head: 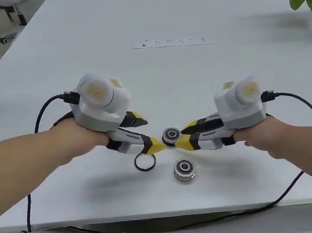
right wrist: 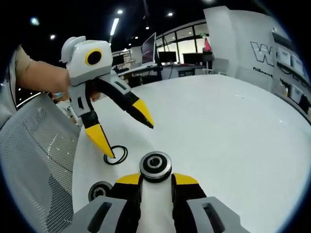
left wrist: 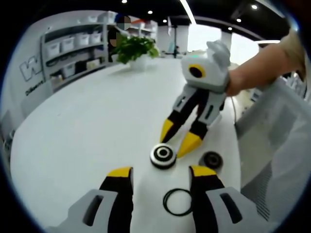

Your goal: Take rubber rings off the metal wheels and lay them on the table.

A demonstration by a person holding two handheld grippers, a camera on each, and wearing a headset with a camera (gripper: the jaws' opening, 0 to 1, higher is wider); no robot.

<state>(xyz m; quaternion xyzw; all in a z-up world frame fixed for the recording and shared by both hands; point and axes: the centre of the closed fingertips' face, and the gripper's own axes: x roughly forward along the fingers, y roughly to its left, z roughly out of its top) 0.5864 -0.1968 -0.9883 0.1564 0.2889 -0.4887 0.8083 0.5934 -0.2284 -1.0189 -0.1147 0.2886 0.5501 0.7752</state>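
I'm clamping the metal wheel (right wrist: pixel 155 167) in the right gripper (right wrist: pixel 156 178) and aiming the left gripper (left wrist: pixel 161 171), jaws spread apart, at just its rubber ring (right wrist: pixel 155 154).

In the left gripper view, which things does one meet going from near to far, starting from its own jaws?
rubber ring → metal wheel → right gripper → potted plant → storage shelves

We read a large letter "W" on the wall (right wrist: pixel 272 63) at the right of the right gripper view, and the same "W" on the wall (left wrist: pixel 26 73) at the left of the left gripper view. The smaller lettering beneath each is too blurred to read. The marks on the white strip (head: pixel 173 42) on the worktop (head: pixel 238 61) are too small to read.
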